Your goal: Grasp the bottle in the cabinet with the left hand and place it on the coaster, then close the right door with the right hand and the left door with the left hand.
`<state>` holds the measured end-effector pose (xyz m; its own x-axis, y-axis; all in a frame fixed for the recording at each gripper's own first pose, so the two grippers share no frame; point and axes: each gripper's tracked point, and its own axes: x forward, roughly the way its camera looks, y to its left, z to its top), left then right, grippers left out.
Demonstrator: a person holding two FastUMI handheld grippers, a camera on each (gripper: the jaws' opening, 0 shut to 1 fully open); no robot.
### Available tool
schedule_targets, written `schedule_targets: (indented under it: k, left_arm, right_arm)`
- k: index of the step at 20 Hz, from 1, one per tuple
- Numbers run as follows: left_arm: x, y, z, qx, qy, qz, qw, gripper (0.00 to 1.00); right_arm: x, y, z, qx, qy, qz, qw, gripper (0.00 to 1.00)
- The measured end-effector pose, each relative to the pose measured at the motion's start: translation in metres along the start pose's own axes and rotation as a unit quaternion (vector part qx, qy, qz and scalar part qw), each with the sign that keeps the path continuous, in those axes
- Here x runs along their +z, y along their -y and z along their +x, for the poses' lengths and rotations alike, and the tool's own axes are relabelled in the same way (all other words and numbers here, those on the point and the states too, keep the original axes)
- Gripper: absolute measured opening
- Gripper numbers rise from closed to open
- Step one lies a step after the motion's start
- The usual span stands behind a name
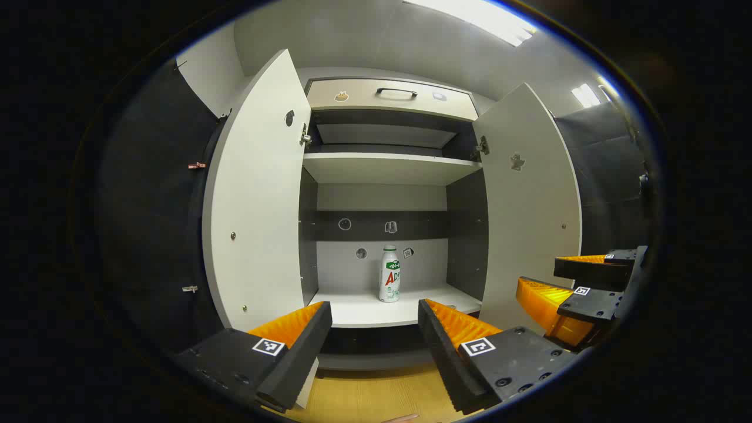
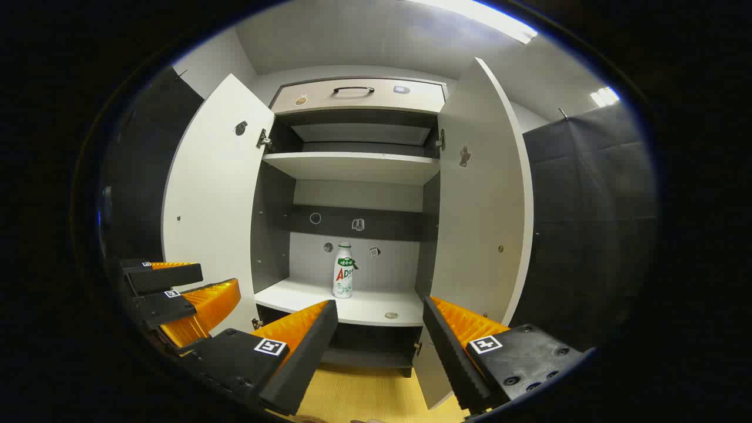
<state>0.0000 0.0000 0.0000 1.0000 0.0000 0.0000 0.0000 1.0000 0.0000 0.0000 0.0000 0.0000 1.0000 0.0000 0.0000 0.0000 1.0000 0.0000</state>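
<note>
A: The left gripper (image 1: 375,329) is being held out in front of the open cabinet (image 1: 388,167), its jaws spread wide and nothing being carried between them. The right gripper (image 2: 380,332) is likewise being kept wide apart and empty, and it is also being seen at the right edge of the left gripper view.

B: And where is the bottle (image 1: 389,274) being kept?

A: It is being shown upright on the lower shelf (image 1: 376,311), toward the back wall, well apart from both grippers. Both doors are being left swung open: the left door (image 1: 258,194) and the right door (image 1: 529,200).

B: Is the coaster being seen?

A: A small round disc (image 2: 391,315) is being made out near the front edge of the shelf in the right gripper view; it is being taken, tentatively, for the coaster.

B: How is the bottle being expected to handle?

A: It is being judged a small plastic drink bottle, light and fairly stiff, though its smooth wrapped surface may be proving slippery, and its tall narrow form may be tipped by a sideways nudge. A hold across the body, at about the label's middle, is being advised, rather than at the narrow cap.
</note>
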Motion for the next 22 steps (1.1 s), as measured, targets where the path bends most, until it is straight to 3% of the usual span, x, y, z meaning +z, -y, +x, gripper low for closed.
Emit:
schedule_targets:
  k: [11,13,14,22]
  left_arm:
    - [0.0048,-0.0014,-0.0031,-0.006,0.005,0.001,1.000,0.93]
    - [0.0047,-0.0011,-0.0032,-0.006,0.004,0.002,1.000,0.89]
    - [0.0053,-0.0012,-0.0025,-0.007,0.003,0.001,1.000,0.93]
    - [0.0035,-0.0070,0.0029,-0.025,-0.003,0.006,1.000,0.93]
  right_arm:
    - [-0.0031,0.0006,0.0004,-0.005,-0.005,-0.003,1.000,0.96]
    - [-0.0033,0.0010,0.0007,-0.007,-0.005,-0.004,1.000,0.96]
    - [-0.0030,0.0007,0.0005,-0.007,-0.005,-0.004,1.000,0.96]
    - [-0.0005,0.0079,-0.0012,-0.032,-0.003,-0.003,0.999,0.96]
